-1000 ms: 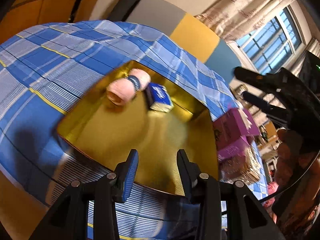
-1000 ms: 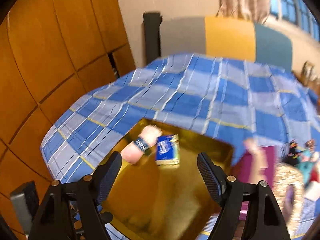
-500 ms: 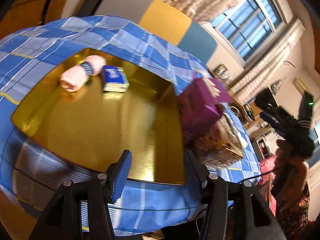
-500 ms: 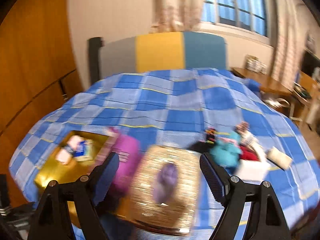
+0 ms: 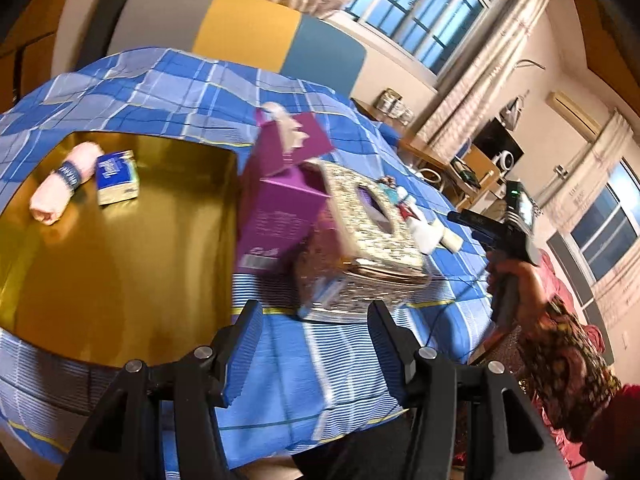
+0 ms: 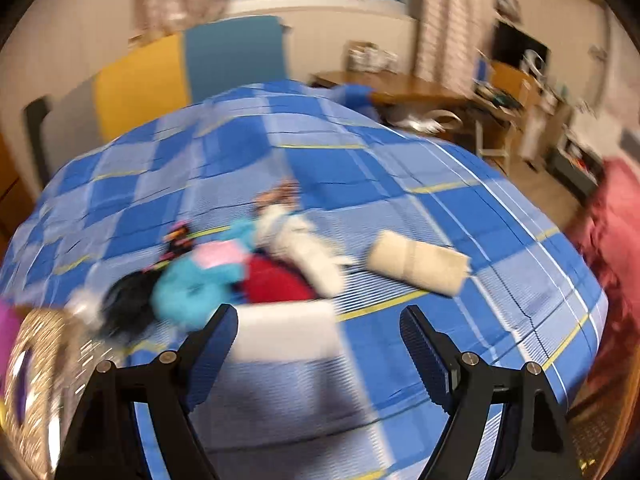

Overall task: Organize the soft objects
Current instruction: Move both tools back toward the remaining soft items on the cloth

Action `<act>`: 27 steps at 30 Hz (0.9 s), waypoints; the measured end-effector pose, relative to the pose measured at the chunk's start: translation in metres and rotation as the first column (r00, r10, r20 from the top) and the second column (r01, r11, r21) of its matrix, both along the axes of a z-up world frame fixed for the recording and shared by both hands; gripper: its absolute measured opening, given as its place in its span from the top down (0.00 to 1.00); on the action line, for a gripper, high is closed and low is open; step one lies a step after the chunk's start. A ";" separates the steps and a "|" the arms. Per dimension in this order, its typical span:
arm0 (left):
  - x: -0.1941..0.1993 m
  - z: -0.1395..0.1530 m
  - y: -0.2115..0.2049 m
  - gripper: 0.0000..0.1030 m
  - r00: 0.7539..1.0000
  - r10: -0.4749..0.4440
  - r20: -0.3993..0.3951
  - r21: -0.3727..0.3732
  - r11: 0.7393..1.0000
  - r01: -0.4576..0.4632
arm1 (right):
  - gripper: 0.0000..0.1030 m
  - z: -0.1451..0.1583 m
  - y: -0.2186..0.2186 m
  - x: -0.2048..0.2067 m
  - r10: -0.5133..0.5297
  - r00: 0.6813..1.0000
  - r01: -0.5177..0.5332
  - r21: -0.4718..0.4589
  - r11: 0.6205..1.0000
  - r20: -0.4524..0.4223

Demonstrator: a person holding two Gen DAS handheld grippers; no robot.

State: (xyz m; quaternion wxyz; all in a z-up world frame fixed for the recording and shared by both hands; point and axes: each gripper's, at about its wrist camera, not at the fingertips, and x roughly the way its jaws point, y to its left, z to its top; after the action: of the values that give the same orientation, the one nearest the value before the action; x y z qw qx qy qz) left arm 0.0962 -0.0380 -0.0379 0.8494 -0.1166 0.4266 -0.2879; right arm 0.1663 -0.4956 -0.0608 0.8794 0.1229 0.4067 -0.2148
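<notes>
Bed (image 5: 168,92) with blue plaid cover carries everything. Gold tray (image 5: 120,264) near the bed's left edge in the left wrist view: holds a rolled pink towel (image 5: 60,184) with a dark band and, just beside it, a small blue-and-white tissue pack (image 5: 117,176), both in the tray's far left corner; rest of tray bare. Right of the tray, touching its side: purple carton (image 5: 276,216) with top flap open, something pale sticking out of it, too blurred to name. Against the carton, a glittery gold tissue box (image 5: 368,236) with an oval slot on top, contents unreadable. Left gripper (image 5: 316,344) over the bed's near edge, jaws apart with nothing between them. Right gripper (image 6: 316,344) held in a hand (image 5: 516,276), jaws wide apart, empty, hovering over the soft pile in the middle of the bed. Pile, blurred in the right wrist view: teal plush (image 6: 192,288), pink patch on it, red fabric (image 6: 276,284), black fuzzy item (image 6: 128,300), white plush (image 6: 304,248), white folded piece (image 6: 284,332) nearest the gripper. Rolled beige towel (image 6: 416,264) lies apart, toward the bed's right edge. Gold tissue box corner (image 6: 36,360) at far left of that view.
</notes>
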 end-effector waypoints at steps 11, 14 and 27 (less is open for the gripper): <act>-0.007 0.007 -0.045 0.47 0.998 -0.064 -0.008 0.045 0.997 0.064 | 0.20 -0.046 -0.061 0.027 -0.041 0.988 0.057 0.102 0.993 -0.151; -0.006 0.011 -0.051 0.47 0.997 -0.075 -0.002 0.039 0.996 0.075 | 0.20 -0.035 -0.050 0.012 0.019 0.993 -0.005 0.117 0.993 -0.115; -0.010 0.013 -0.104 0.47 0.983 -0.184 -0.019 0.023 0.983 0.184 | 0.12 -0.006 -0.078 -0.035 0.109 0.994 -0.109 0.004 0.994 -0.020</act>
State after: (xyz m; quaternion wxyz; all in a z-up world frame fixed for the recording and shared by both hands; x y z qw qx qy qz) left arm 0.0865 -0.1422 -0.0247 0.8171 -0.0684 0.4461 -0.3588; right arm 0.1312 -0.5738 -0.0670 0.8855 0.0994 0.4219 -0.1671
